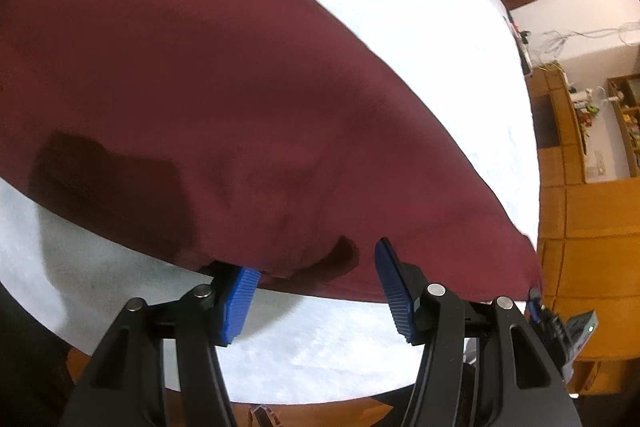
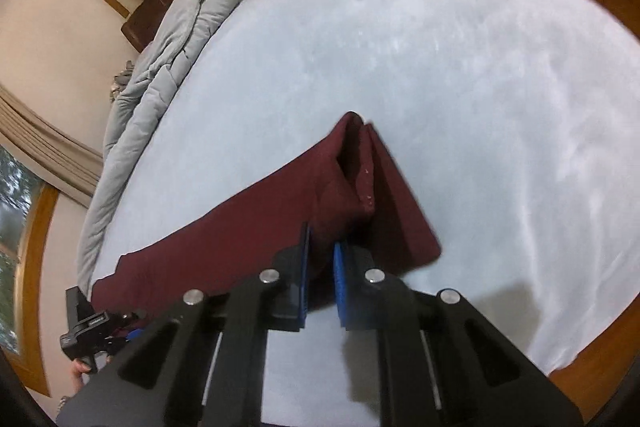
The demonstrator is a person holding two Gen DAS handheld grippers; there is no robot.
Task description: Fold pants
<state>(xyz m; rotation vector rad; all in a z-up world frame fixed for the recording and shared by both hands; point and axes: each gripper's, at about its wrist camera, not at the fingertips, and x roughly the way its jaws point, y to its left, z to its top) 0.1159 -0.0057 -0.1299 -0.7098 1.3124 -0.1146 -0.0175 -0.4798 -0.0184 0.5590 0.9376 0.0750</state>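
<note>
**Gripping maroon pants over a white bed**

Looking down from the left wrist camera, the left gripper (image 1: 316, 287) tilts steeply toward a bed (image 1: 400, 27) covered in a soft, pale, slightly fuzzy sheet. Its two black arms end in ribbed blue pads (image 1: 394, 291), and the jaws stand about half open. The near hem of the maroon pants (image 1: 200, 87) droops between them: the left pad sits partly under the cloth edge, while the right pad lies against the fabric's surface. Whether the pads actually press on the cloth cannot be told. The pants spread as a broad, smooth, matte sheet across the upper left of the view, tapering to a corner at the far right edge, where the other gripper's blue tip (image 1: 534, 301) meets it. Wooden floor and shelving show beyond the bed.

From the right wrist camera, the right gripper (image 2: 320, 267) also points downward at a slant. Its jaws are drawn nearly together, pinching a bunched fold of the pants (image 2: 352, 179) between the blue pads. From the grip the cloth rises into a peaked, tent-like ridge with soft creases, then trails off to the left as a long flat band. A rumpled grey quilt (image 2: 172, 39) lies along the far side of the bed. At lower left, a hand (image 2: 80, 371) holds the other black gripper.
</note>
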